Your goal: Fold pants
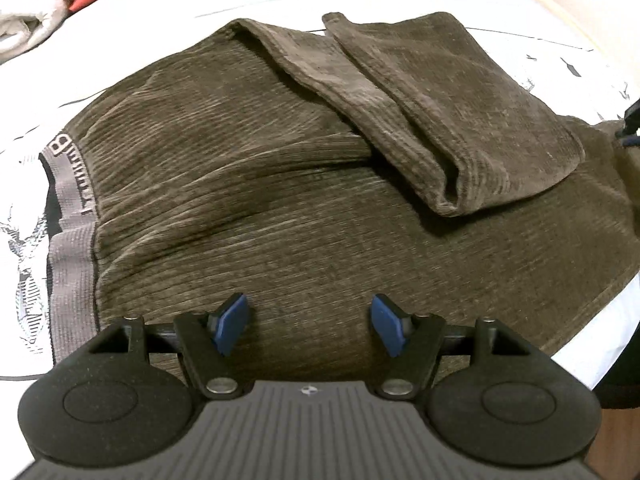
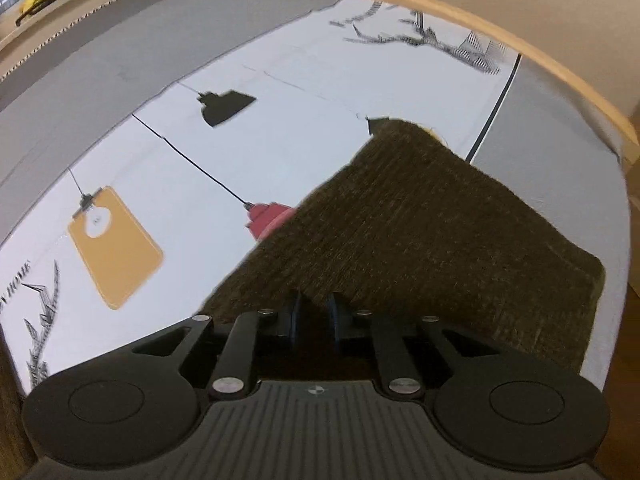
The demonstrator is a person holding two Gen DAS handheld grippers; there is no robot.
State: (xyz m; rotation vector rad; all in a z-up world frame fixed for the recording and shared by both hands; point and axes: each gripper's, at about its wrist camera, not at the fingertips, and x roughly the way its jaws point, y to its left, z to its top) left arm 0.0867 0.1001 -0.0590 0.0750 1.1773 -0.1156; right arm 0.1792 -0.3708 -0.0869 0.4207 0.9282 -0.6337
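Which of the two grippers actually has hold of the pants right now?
The right gripper: its fingers are shut on an edge of the brown pants, lifting the fabric. The left gripper hangs open above the pants, gripping nothing.

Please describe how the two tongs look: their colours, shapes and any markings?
Both are alike. The left tongs have black link arms with silver pivot pins, blue pads, round black discs at each side and a ribbed grey body bearing a small crosshair mark. The right tongs match.
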